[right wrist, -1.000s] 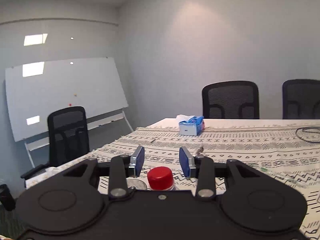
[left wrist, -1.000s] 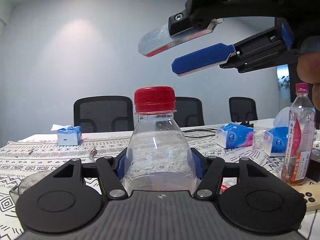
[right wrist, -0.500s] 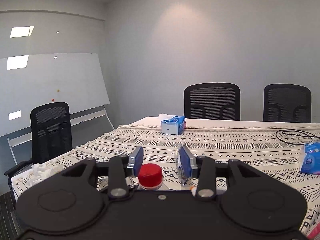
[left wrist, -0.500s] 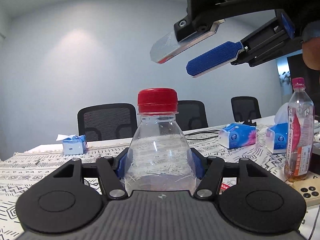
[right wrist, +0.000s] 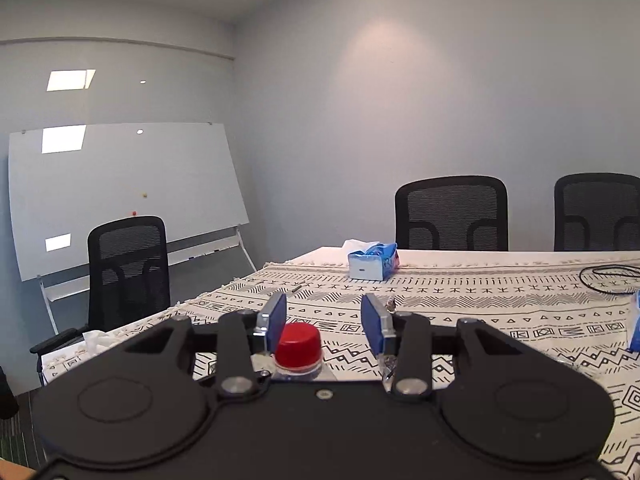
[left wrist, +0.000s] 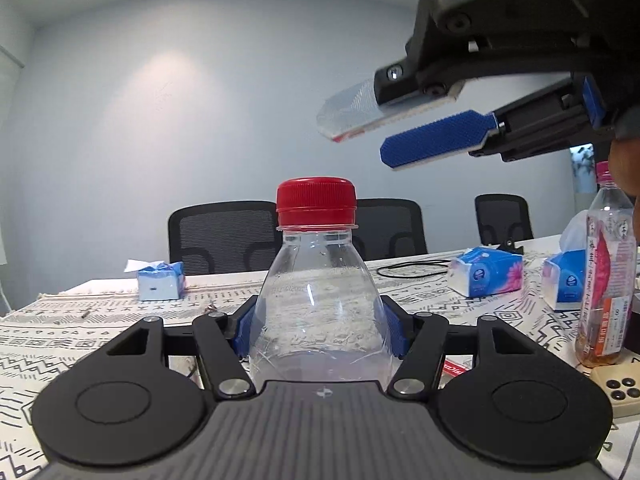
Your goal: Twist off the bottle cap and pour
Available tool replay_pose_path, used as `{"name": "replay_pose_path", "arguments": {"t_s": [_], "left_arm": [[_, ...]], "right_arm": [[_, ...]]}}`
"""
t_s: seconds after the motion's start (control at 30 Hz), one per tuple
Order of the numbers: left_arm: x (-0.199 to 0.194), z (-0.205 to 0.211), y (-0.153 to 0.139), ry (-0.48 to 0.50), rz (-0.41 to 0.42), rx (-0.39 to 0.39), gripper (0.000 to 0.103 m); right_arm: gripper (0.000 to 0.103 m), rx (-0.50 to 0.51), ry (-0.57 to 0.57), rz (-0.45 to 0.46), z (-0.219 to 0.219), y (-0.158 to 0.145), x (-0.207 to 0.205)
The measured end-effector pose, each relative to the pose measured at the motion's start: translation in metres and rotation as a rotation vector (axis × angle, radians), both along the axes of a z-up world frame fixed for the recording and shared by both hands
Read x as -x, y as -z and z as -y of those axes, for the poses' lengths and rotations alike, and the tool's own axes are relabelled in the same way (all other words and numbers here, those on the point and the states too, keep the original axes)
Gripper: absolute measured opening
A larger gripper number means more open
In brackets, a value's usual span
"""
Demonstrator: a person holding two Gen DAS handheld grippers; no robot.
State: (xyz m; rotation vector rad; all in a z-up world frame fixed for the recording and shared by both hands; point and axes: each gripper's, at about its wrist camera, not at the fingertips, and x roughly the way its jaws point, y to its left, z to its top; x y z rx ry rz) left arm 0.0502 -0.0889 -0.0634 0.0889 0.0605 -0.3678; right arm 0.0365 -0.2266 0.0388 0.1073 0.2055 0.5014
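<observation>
The left gripper [left wrist: 320, 330] clamps the clear bottle [left wrist: 318, 304] between its 2 fingers. Above and apart, the right gripper [right wrist: 323, 322] stands wide; the red cap [right wrist: 298, 343] seems nearer its left finger, so closing could knock it off-centre and slip.

Black grippers [right wrist: 324, 320] (silver pivot screws) with blue ribbed pads [right wrist: 277, 322].

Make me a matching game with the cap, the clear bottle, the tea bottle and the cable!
Things:
1. cap
2. clear bottle
3. tea bottle
4. cable

States:
A. lying looped on the table
B. standing alone at the right
C. red, screwed on
D. squeezed between the left gripper's blue pads

Pairs: 1-C, 2-D, 3-B, 4-A
</observation>
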Motion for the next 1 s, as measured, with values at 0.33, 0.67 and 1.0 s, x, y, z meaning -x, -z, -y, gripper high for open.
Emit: {"name": "replay_pose_path", "arguments": {"t_s": [0.33, 0.67, 1.0], "left_arm": [[-0.003, 0.005, -0.001, -0.033, -0.012, -0.038, 0.058], [-0.012, -0.001, 0.000, 0.038, -0.017, -0.024, 0.057], [-0.019, -0.011, 0.001, 0.082, -0.040, 0.009, 0.057]], "right_arm": [[0.047, 0.101, -0.065, -0.013, -0.032, 0.001, -0.018], [0.034, 0.109, 0.058, -0.039, -0.052, 0.012, -0.033], [0.033, 0.108, 0.140, -0.046, -0.066, 0.014, -0.038]]}}
